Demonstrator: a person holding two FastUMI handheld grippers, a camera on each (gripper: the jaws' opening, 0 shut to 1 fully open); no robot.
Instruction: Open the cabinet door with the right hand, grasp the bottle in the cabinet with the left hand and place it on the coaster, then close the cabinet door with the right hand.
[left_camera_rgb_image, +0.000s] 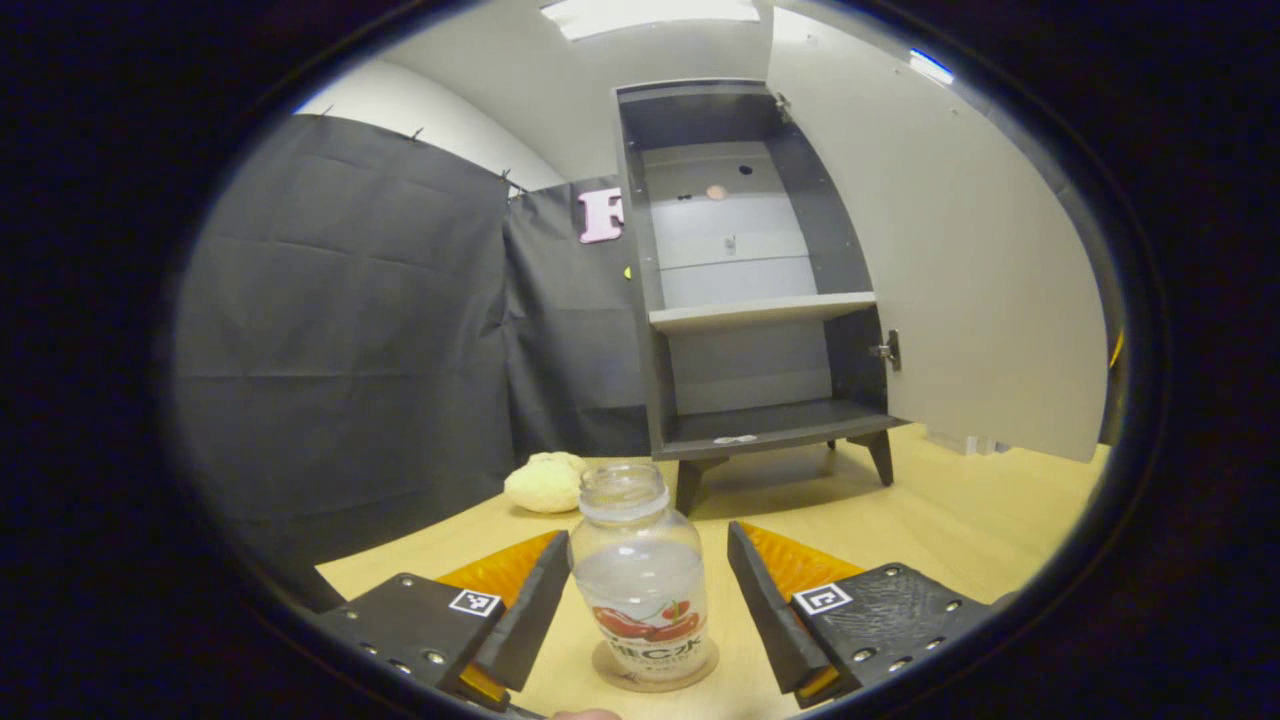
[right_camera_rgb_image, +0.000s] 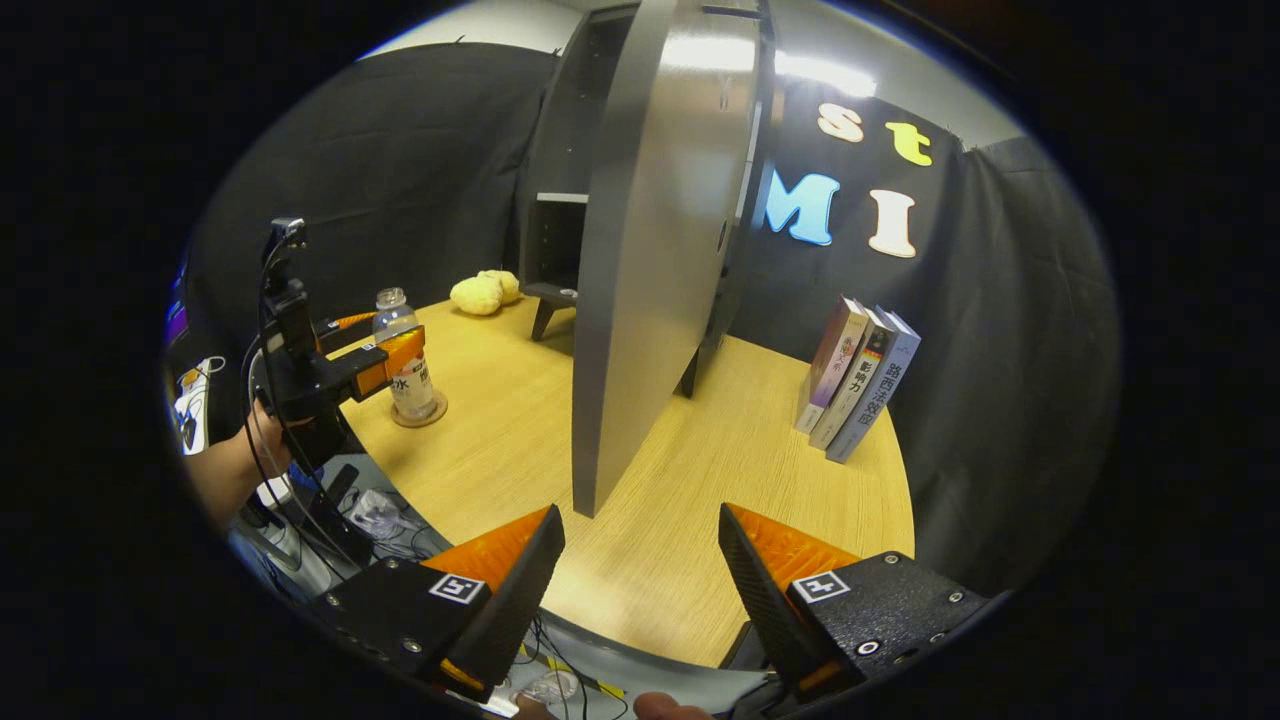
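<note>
A: Where is the bottle (left_camera_rgb_image: 640, 580) at this moment?

B: It stands upright on the round coaster (left_camera_rgb_image: 655, 672), on the wooden table (left_camera_rgb_image: 960, 520). The bottle is clear, has no cap, and carries a label with red fruit.

A: And the left gripper (left_camera_rgb_image: 648, 600)?

B: Its jaws are apart, one finger on each side of the bottle. There is a gap on both sides, so they do not press on it. In the right gripper view I see this left gripper (right_camera_rgb_image: 385, 360) also, beside the bottle (right_camera_rgb_image: 405, 360), with a hand (right_camera_rgb_image: 235, 465) holding it.

A: What about the right gripper (right_camera_rgb_image: 640, 590)?

B: Its jaws are apart too and hold nothing. It is above the near edge of the table, in front of the cabinet door (right_camera_rgb_image: 650, 250).

A: Is the door open?

B: Yes, the cabinet door (left_camera_rgb_image: 950, 250) is swung wide open. The cabinet (left_camera_rgb_image: 745, 270) shows one shelf (left_camera_rgb_image: 760, 312). A pale yellow lump (left_camera_rgb_image: 545, 482) lies left of the cabinet, and three books (right_camera_rgb_image: 858, 380) lean together near the black cloth.
</note>
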